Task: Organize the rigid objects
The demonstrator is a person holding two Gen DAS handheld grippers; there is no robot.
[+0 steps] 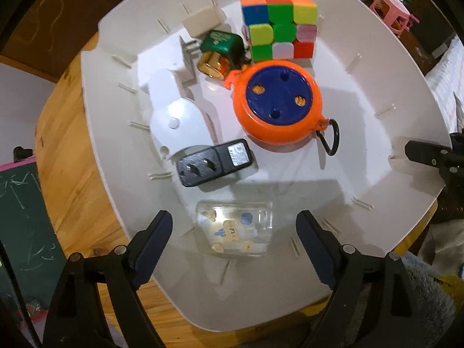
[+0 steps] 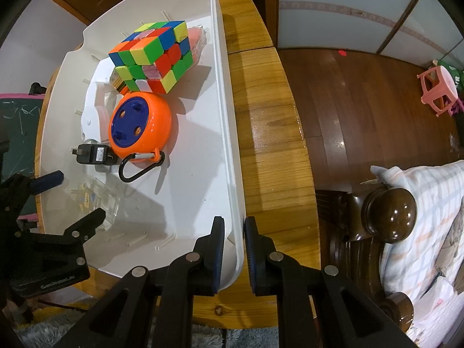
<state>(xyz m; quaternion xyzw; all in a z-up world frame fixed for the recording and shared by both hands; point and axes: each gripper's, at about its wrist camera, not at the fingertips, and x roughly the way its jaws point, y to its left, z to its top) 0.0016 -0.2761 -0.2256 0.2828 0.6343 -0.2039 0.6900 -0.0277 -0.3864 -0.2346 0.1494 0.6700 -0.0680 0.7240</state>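
A white bin (image 1: 362, 92) stands on a round wooden table. It holds a colourful puzzle cube (image 1: 278, 23), an orange reel (image 1: 278, 101) with a blue centre and a black carabiner, a black plug adapter (image 1: 214, 162), a white device (image 1: 177, 116), a green and gold item (image 1: 220, 52) and a white block (image 1: 201, 20). A clear printed jar (image 1: 235, 229) lies on its side on the bin floor. My left gripper (image 1: 233, 220) hangs open above it, a finger on each side, not touching. My right gripper (image 2: 235, 249) is shut on the bin's wall (image 2: 226, 116).
The wooden table (image 2: 269, 133) shows as a bare strip right of the bin. A green chalkboard (image 1: 20, 217) stands to the left. A dark bedpost knob (image 2: 390, 214) and a checked blanket (image 2: 429, 203) sit close on the right, and a pink stool (image 2: 438, 87) stands on the floor.
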